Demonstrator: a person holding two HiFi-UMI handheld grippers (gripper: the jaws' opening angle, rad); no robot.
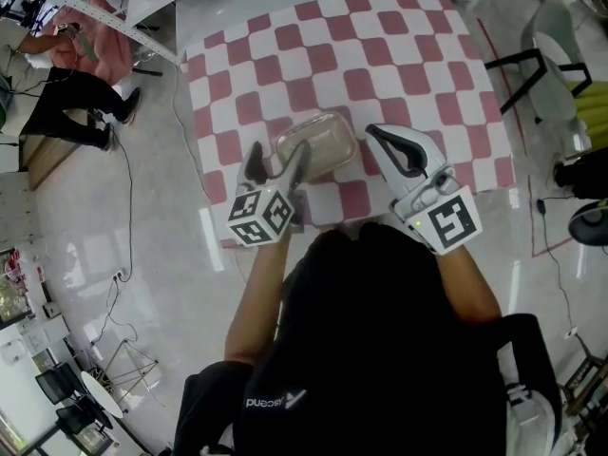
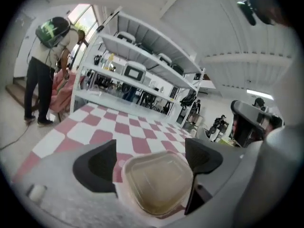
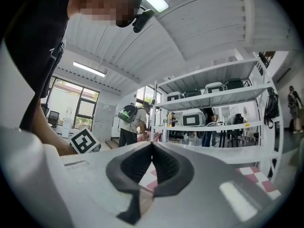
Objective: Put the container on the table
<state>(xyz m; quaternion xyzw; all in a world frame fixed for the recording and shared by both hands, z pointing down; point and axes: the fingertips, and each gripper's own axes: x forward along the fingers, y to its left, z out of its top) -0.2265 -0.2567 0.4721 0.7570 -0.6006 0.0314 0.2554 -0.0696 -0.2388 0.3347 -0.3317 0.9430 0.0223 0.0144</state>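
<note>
A clear, shallow plastic container [image 1: 316,143] sits on the table [image 1: 380,55] with its pink-and-white checked cloth, near the front edge. My left gripper [image 1: 277,164] is open at the container's left front corner. In the left gripper view the container [image 2: 156,186] lies low between the spread jaws of that gripper [image 2: 151,160], and the pads do not press on it. My right gripper [image 1: 372,131] is shut with nothing in it, just right of the container. In the right gripper view its jaws [image 3: 152,145] meet tip to tip.
A person [image 1: 85,74] bends over at the far left beside a white shelving rack [image 2: 142,70]. A black chair frame [image 1: 532,65] stands right of the table. A cable [image 1: 128,188] runs across the shiny floor on the left.
</note>
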